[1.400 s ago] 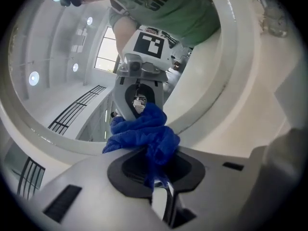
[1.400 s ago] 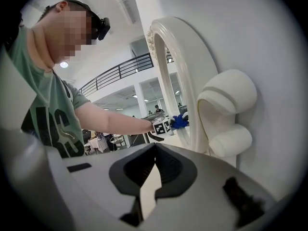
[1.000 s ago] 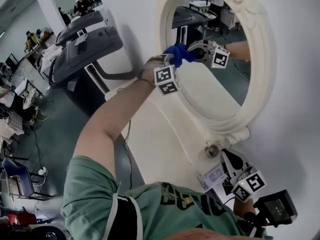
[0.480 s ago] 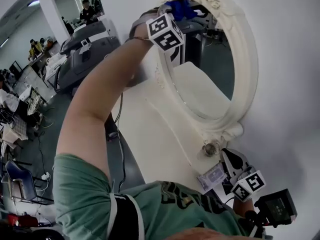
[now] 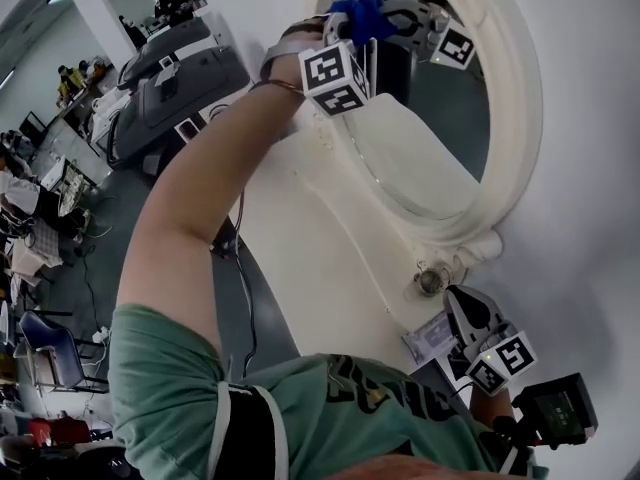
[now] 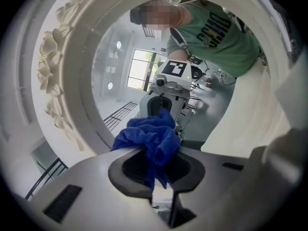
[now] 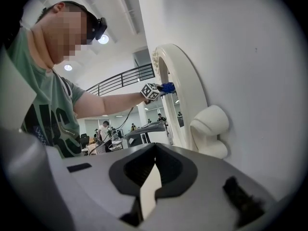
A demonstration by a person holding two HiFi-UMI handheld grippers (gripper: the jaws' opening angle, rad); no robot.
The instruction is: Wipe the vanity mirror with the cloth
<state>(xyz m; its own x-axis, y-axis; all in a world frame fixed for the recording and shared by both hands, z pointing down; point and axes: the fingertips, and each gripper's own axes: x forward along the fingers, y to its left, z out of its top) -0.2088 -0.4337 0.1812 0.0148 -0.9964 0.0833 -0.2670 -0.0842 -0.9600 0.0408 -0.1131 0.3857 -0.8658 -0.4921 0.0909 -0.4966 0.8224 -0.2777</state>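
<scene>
The oval vanity mirror [image 5: 430, 128] in its white ornate frame [image 5: 522, 118] leans against the wall. A blue cloth [image 5: 360, 13] is bunched against the glass near the frame's top left, and my left gripper [image 5: 348, 23] is shut on it. In the left gripper view the cloth [image 6: 151, 134] hangs from the left gripper [image 6: 156, 153], whose reflection faces it in the glass. My right gripper [image 5: 452, 300] rests low by the mirror's foot, shut with nothing in it. The right gripper view shows the right gripper [image 7: 155, 150], the frame [image 7: 185, 90] and the far cloth [image 7: 167, 87].
The white vanity top [image 5: 300, 258] runs below the mirror, with a round metal knob [image 5: 432, 281] and a small printed card [image 5: 430, 338] by my right gripper. The white wall [image 5: 590, 218] is on the right. Grey machines [image 5: 170, 88] and people stand at the far left.
My left gripper has carried the cloth from the mirror's middle left up to the top of the glass. The right gripper has stayed where it was.
</scene>
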